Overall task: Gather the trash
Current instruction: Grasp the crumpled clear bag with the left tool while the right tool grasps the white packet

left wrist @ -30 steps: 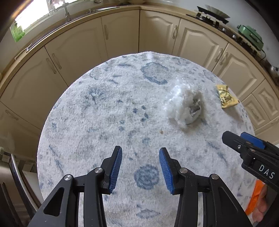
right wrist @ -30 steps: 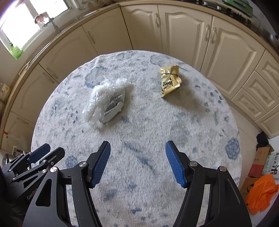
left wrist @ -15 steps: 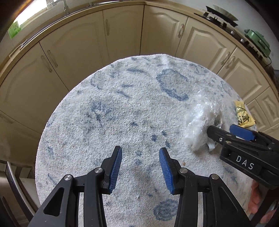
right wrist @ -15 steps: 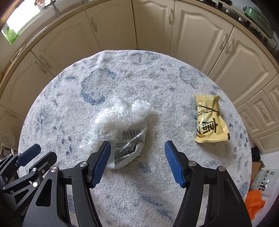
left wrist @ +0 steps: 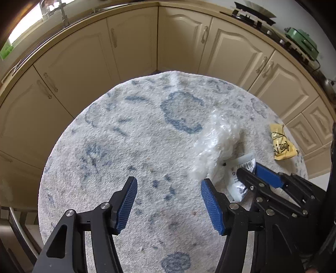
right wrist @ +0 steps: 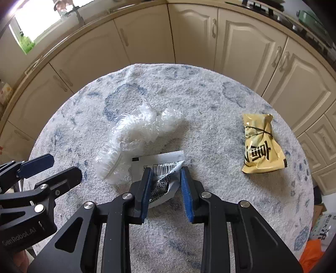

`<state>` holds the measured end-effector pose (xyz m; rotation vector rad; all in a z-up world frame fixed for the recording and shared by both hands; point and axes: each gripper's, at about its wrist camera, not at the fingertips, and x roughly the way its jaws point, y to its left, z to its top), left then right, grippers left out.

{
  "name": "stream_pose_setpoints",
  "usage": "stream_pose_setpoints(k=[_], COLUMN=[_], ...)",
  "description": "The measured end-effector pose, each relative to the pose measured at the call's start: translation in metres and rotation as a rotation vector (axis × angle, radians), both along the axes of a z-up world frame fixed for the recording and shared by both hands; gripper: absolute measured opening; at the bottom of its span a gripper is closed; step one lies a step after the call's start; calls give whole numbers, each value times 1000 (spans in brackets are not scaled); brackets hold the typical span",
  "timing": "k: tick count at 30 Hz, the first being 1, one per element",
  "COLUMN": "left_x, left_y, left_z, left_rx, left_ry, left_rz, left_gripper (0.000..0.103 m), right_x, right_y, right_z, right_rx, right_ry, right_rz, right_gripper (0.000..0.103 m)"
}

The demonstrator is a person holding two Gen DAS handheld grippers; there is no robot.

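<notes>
On a round blue-and-white rug lie three bits of trash. A white barcoded wrapper buckles between the blue pads of my right gripper, whose jaws are closing and press on it from both sides. Crumpled clear plastic lies just beyond and left of it, touching the wrapper. A yellow snack packet rests apart at the right. My left gripper hangs over bare rug, jaws opening, nothing between them, its right fingertip near the plastic.
Cream kitchen cabinets curve around the rug's far side, with a hob and a green appliance on the counter. An orange bag and printed packaging lie on the floor at the right.
The right gripper moved down onto the white wrapper and its jaws closed on it. The left gripper drifted right toward the clear plastic and its jaws widened.
</notes>
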<state>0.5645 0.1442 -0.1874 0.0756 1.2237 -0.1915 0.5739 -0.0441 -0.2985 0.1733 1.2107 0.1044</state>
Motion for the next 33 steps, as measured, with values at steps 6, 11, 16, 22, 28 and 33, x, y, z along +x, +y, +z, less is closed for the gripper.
stream_pose_setpoints(k=[6, 11, 16, 22, 28, 33], left_x=[26, 44, 44, 29, 12, -9], left_y=[-38, -54, -50, -25, -6, 1], left_z=[-17, -43, -46, -39, -35, -26], left_rx=[24, 52, 54, 25, 0, -4], left_ry=[28, 44, 8, -12, -1, 8], left_rz=[-61, -92, -119, -110, -83, -55], left_gripper=[68, 71, 59, 18, 14, 14], right_x=[-15, -17, -25, -39, -44, -48], right_y=[-19, -14, 7, 40, 29, 25], right_z=[1, 2, 2, -4, -3, -2], right_rx=[82, 49, -35, -173, -139, -122], right_ry=[7, -10, -30, -125, -161, -168], right_rz=[-24, 14, 77, 152, 139, 126], right_gripper=[21, 22, 51, 72, 51, 45])
